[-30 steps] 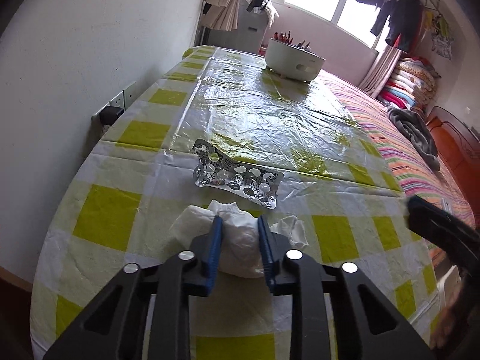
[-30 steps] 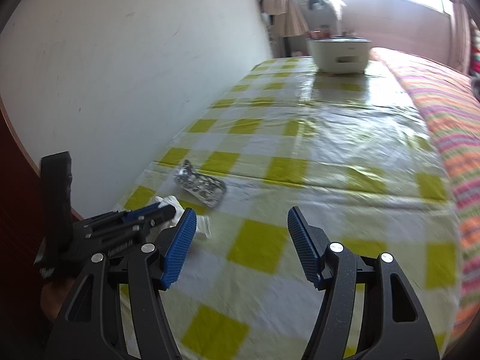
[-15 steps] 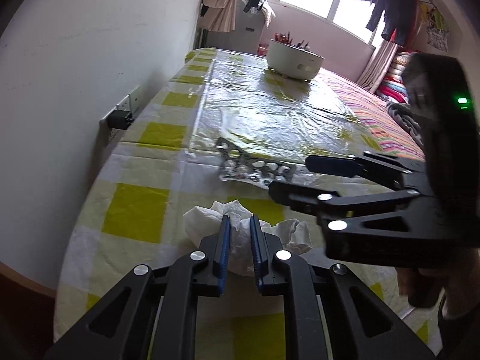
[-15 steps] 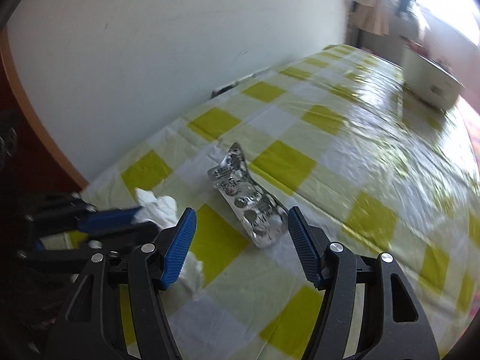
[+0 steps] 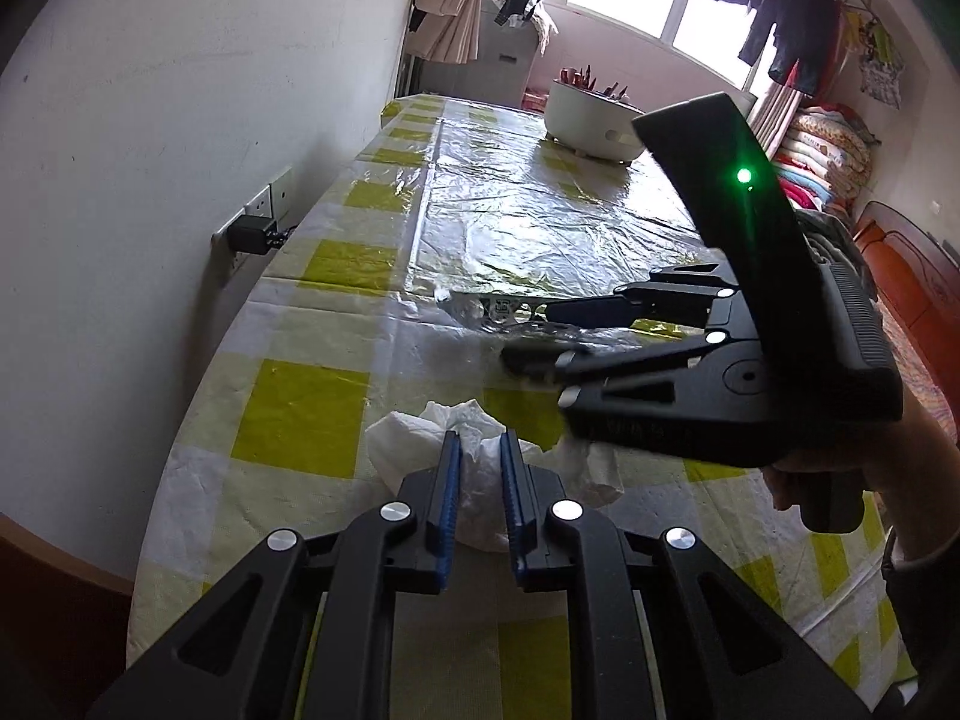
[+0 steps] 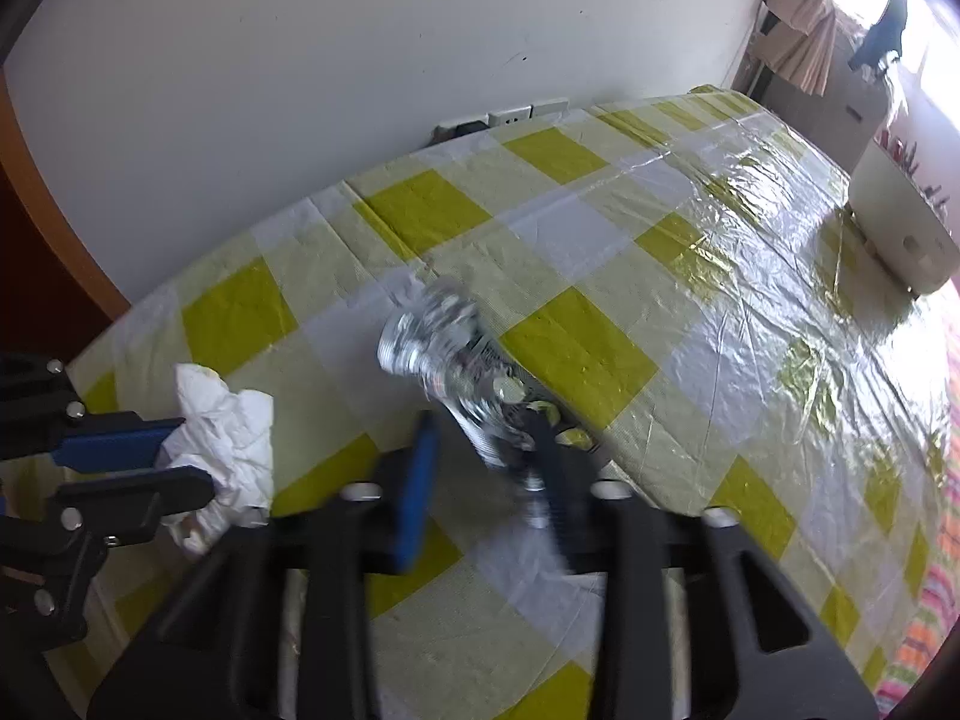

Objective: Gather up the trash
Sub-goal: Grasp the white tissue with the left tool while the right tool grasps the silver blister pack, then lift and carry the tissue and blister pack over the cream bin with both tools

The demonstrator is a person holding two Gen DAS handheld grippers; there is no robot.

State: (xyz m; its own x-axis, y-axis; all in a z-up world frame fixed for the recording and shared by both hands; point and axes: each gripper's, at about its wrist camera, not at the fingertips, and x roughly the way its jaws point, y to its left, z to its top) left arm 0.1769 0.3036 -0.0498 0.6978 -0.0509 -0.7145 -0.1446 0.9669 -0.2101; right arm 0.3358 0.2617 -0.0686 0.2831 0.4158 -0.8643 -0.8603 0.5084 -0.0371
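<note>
A crumpled white tissue (image 5: 408, 450) (image 6: 222, 414) lies near the front of the yellow-checked tablecloth (image 5: 300, 408), and my left gripper (image 5: 480, 450) (image 6: 192, 456) is shut on it. Just beyond it sits a silver blister pack (image 5: 504, 309) (image 6: 444, 348). My right gripper (image 6: 486, 468) (image 5: 531, 336) has come down over the pack's near end. Its jaws are closing and blurred, with the pack between them. A gap still shows beside the blue pad (image 6: 414, 474).
The white wall runs along the table's left edge, with a socket and black plug (image 5: 252, 234). At the far end stands a white pot (image 5: 591, 120) (image 6: 900, 240). A striped bed cover (image 6: 942, 570) lies to the right. A hand (image 5: 840, 468) holds the right gripper.
My right gripper swung in from the right, rolled and dropped onto the blister pack, and its jaws have narrowed. The left gripper finished closing on the tissue and has stayed there.
</note>
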